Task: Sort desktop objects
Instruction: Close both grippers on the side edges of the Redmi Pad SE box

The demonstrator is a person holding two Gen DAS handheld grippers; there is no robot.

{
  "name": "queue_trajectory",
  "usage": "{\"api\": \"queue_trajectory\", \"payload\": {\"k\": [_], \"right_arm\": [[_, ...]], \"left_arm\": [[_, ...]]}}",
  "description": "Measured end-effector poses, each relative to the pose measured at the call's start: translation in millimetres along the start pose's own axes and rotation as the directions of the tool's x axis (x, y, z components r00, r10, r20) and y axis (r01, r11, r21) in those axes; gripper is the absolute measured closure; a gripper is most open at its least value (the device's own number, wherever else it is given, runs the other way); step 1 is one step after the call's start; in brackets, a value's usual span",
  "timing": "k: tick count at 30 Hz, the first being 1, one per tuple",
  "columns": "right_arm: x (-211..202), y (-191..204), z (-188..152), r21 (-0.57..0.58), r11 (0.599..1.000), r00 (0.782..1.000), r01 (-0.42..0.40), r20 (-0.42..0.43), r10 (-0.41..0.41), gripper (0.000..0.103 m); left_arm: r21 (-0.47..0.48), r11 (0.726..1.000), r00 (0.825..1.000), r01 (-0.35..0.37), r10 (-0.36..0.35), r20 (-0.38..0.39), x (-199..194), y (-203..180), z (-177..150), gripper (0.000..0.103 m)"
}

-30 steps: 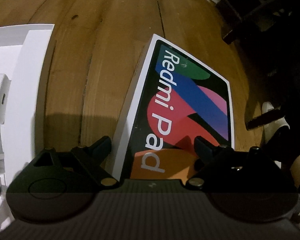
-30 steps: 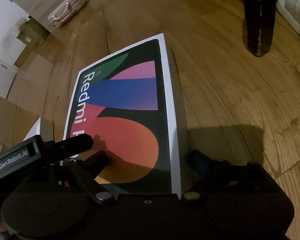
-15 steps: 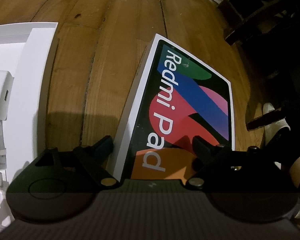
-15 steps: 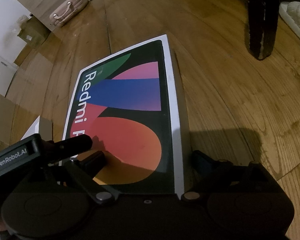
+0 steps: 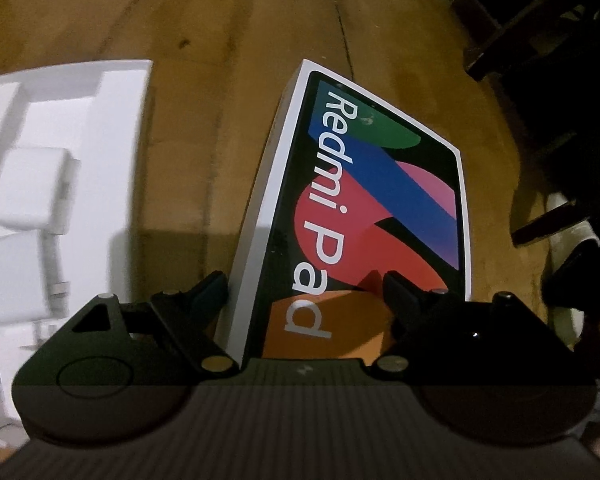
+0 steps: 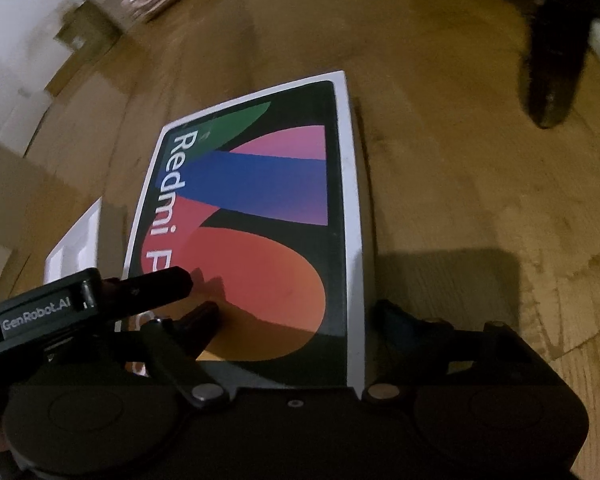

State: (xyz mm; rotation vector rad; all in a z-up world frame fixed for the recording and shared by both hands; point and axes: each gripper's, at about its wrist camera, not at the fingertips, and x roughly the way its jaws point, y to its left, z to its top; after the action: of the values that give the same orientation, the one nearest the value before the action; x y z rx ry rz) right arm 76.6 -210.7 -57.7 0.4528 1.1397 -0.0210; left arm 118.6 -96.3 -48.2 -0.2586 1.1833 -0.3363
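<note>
Across the centre of both views lies the Redmi Pad box (image 5: 364, 216) on the wooden floor (image 5: 228, 80). Left gripper (image 5: 304, 292) straddles its near left edge, jaws wide; right gripper (image 6: 296, 316) is closing around its near right edge, pads apparently not pressing. "GenRobot.AI" marks the left gripper at lower left of the right view.

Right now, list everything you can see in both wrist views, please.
Redmi Pad box: one, white-edged with a black, multicoloured lid, flat on the wood between both grippers.
White tray: one, left of the box, white items inside.
Wooden floor: brown planks underneath.
Cardboard pieces: brown, far left in the right view.
Dark furniture leg: one, upper right in the right view.
Left gripper: black, fingers straddling the box's left edge, closing.
Right gripper: black, fingers straddling the right edge, closing.
</note>
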Motion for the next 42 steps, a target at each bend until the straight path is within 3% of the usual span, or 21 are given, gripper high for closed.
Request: {"api": "queue_trajectory", "payload": {"k": [5,10,17,28,32,34,38,42], "right_arm": [[3.7,7.4,-1.6,-0.03,0.999,1.0,0.02,-0.01,-0.02,0.016],[5.1,-5.5,-0.5,0.043,0.999,1.0,0.004,-0.009,-0.004,0.016],[0.6,-16.7,-3.3,0.11,0.994,0.999,0.001,0.037,-0.005,0.013],[10.7,-6.7,-6.5,0.118,0.993,0.997,0.014,0.074,-0.022,0.012],[12.3,-6.3,-5.6,0.118,0.993,0.997,0.014,0.072,-0.023,0.011],[11.6,-8.3,-4.1,0.122,0.993,0.998,0.01,0.066,-0.018,0.011],[10.1,-18.0,-2.7,0.207,0.978,0.997,-0.034,0.071,0.02,0.011],[8.7,-15.1,-4.5,0.196,0.98,0.997,-0.019,0.075,0.005,0.013]], "left_arm": [[-0.048,0.999,1.0,0.015,-0.016,-0.02,6.5,8.6,-3.1,0.018],[-0.075,0.997,0.999,0.032,-0.033,-0.015,4.8,8.1,-3.1,0.015],[0.044,0.999,1.0,0.028,-0.028,0.013,-1.4,-12.7,-3.2,0.017],[0.07,0.996,0.996,0.064,-0.068,0.054,-5.4,-3.3,-11.3,0.018],[0.064,0.998,0.999,0.027,-0.03,0.039,-10.2,-14.8,-11.3,0.019],[0.088,0.996,0.999,0.012,-0.015,0.035,-14.0,-20.6,-11.1,0.019],[0.176,0.983,0.998,0.047,-0.054,0.033,-13.3,-25.1,-13.8,0.017],[0.223,0.973,0.996,0.057,-0.071,0.056,-10.0,-30.5,-17.2,0.017]]}}
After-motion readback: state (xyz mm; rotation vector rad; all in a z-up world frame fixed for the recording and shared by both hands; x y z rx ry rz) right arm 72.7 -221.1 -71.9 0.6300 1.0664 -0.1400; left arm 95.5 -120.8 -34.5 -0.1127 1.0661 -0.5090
